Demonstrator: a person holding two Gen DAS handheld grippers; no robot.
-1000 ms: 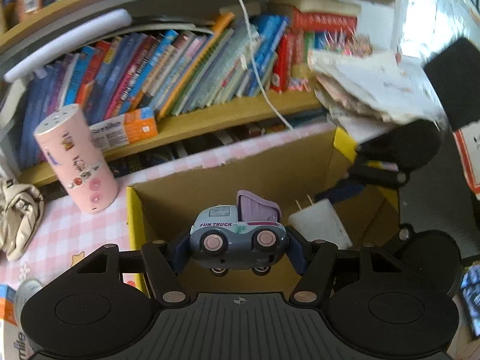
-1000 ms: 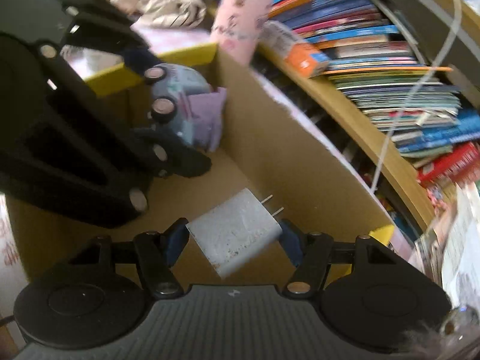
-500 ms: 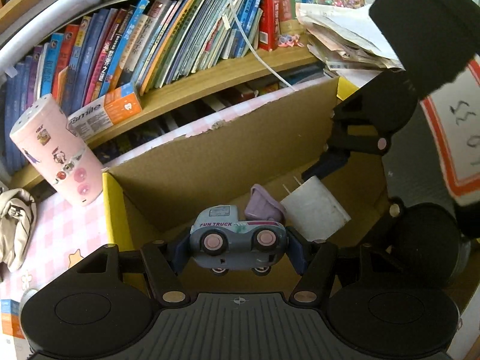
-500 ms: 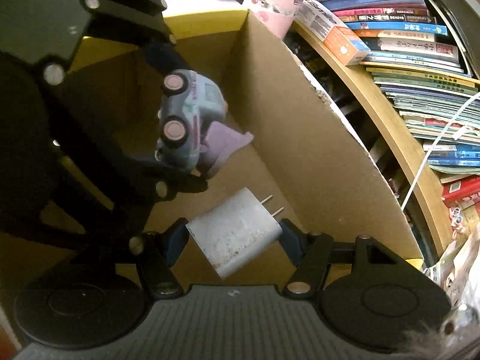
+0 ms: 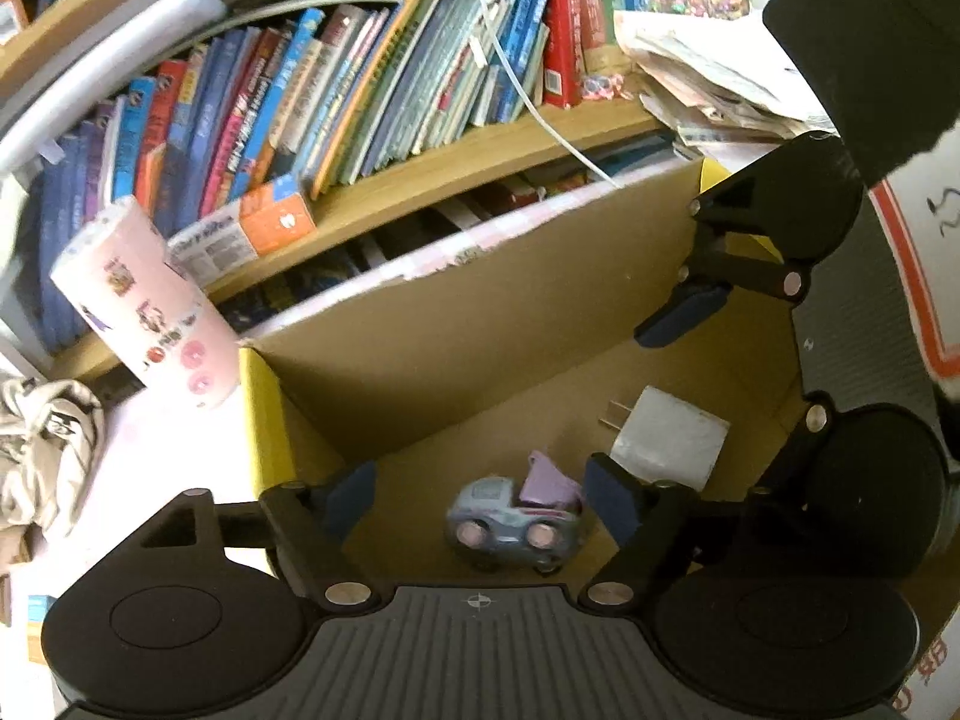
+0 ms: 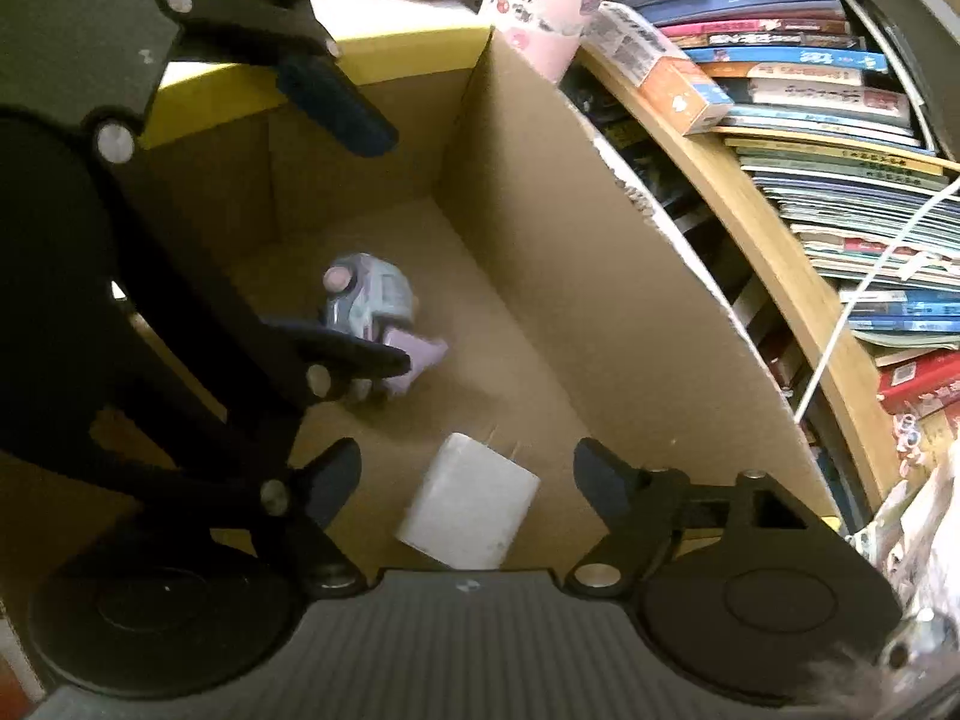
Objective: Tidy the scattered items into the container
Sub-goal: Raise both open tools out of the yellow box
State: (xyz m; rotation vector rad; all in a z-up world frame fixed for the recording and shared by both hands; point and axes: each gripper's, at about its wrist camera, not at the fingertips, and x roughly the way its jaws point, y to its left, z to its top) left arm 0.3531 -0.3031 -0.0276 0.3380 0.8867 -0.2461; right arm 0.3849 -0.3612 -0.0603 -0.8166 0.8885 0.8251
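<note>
A cardboard box [image 5: 480,324] with a yellow rim stands open below both grippers. On its floor lies a small blue-grey toy truck [image 5: 515,531] with a lilac tipper, also seen in the right wrist view [image 6: 369,300]. Beside it lies a white plug charger [image 5: 672,438], prongs up-left, and the same charger [image 6: 471,501] shows under my right hand. My left gripper [image 5: 480,501] hangs above the truck, its jaws opening, nothing touching the pads. My right gripper [image 6: 468,474] hangs above the charger, its jaws opening too, clear of it.
A pink cylindrical can [image 5: 144,306] stands just outside the box's left corner. Behind the box runs a wooden shelf [image 5: 420,174] packed with books, with an orange-and-white carton [image 5: 240,234] on it and a white cable [image 5: 528,90] hanging down. A crumpled cloth [image 5: 42,450] lies far left.
Both grippers have let go: the toy truck dropped from the left jaws and the charger from the right jaws onto the box floor. Both pairs of jaws stand wider.
</note>
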